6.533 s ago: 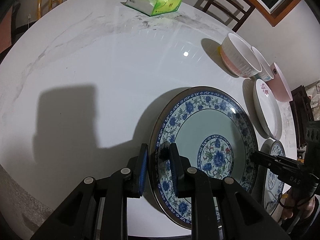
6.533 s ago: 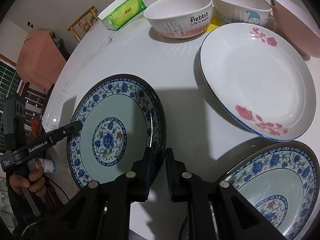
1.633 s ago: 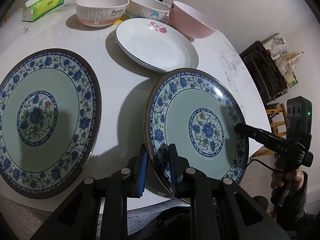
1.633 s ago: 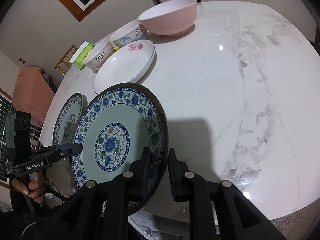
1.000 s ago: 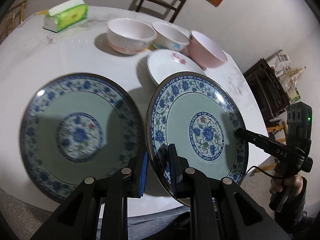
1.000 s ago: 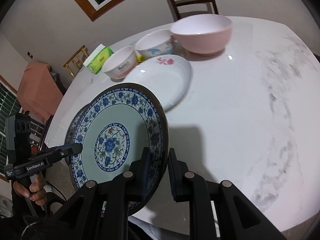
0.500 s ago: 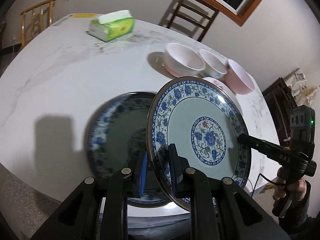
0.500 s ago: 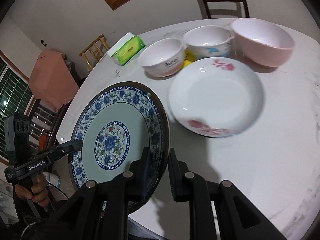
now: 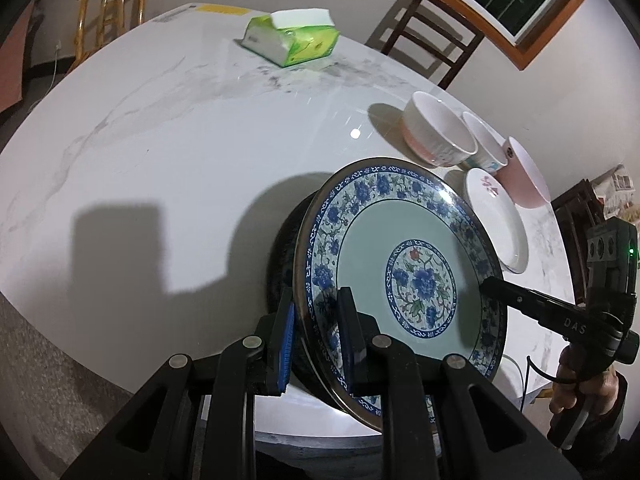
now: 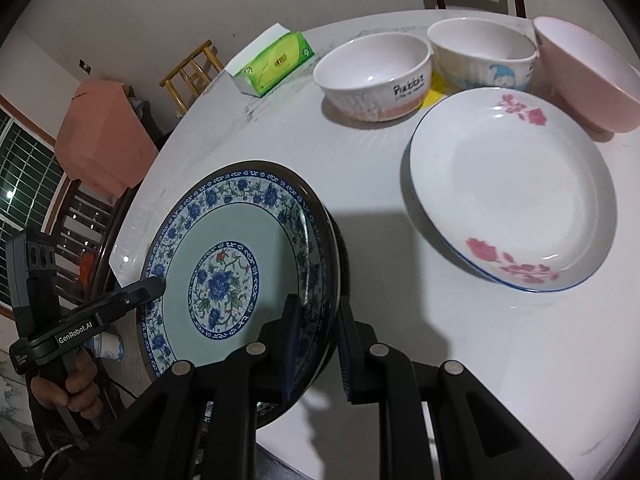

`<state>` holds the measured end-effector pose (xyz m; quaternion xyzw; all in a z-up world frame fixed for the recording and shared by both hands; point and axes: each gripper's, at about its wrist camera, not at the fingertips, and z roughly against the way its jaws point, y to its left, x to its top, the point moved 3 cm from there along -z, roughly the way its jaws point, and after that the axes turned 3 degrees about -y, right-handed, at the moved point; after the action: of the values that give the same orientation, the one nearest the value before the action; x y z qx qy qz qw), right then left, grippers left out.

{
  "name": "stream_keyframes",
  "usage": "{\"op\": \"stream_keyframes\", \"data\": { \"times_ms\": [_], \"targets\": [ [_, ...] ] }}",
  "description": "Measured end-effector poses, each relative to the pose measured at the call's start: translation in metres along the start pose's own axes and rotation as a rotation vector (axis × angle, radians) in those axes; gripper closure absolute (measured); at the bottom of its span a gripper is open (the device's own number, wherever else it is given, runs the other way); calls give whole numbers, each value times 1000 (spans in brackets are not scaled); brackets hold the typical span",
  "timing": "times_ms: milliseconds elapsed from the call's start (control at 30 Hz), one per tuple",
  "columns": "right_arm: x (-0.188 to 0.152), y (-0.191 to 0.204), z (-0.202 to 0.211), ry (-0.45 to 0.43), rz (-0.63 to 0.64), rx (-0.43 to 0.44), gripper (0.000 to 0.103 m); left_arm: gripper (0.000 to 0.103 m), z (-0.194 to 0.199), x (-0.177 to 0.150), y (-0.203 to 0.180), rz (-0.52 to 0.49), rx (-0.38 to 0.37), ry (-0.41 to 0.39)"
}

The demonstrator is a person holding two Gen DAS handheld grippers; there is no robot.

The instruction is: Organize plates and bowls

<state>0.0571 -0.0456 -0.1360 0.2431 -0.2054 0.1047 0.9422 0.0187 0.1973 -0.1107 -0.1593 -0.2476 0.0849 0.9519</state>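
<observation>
I hold a blue floral plate (image 9: 404,264) (image 10: 224,256) by opposite rims. My left gripper (image 9: 316,332) is shut on its near-left rim and my right gripper (image 10: 316,336) is shut on its right rim. The plate sits just above or on a second blue floral plate (image 9: 284,256) (image 10: 340,264), mostly hidden beneath it; only a dark edge shows. A white plate with pink flowers (image 10: 512,204) (image 9: 496,220) lies to the right. A rabbit bowl (image 10: 372,76) (image 9: 436,136), a cartoon bowl (image 10: 480,56) (image 9: 484,148) and a pink bowl (image 10: 584,76) (image 9: 524,176) stand behind it.
A green tissue pack (image 9: 292,40) (image 10: 276,64) lies at the far side of the white marble table (image 9: 160,140). Wooden chairs (image 9: 424,36) stand around the table. The table's near edge (image 9: 120,360) runs close under my grippers.
Both grippers carried the held plate left over the second blue plate, which now lies almost fully covered beneath it. The held plate has come lower.
</observation>
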Motion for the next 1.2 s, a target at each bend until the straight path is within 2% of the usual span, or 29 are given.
{"op": "stream_keyframes", "data": {
  "times_ms": [533, 867, 1200],
  "targets": [
    [-2, 6, -12, 28, 20, -27, 83, 85, -16, -1, 16, 36, 22, 23],
    [-2, 8, -9, 11, 71, -76, 83, 80, -29, -6, 12, 22, 58, 50],
    [-2, 13, -11, 3, 117, -115, 83, 79, -32, -5, 7, 2, 93, 37]
  ]
}}
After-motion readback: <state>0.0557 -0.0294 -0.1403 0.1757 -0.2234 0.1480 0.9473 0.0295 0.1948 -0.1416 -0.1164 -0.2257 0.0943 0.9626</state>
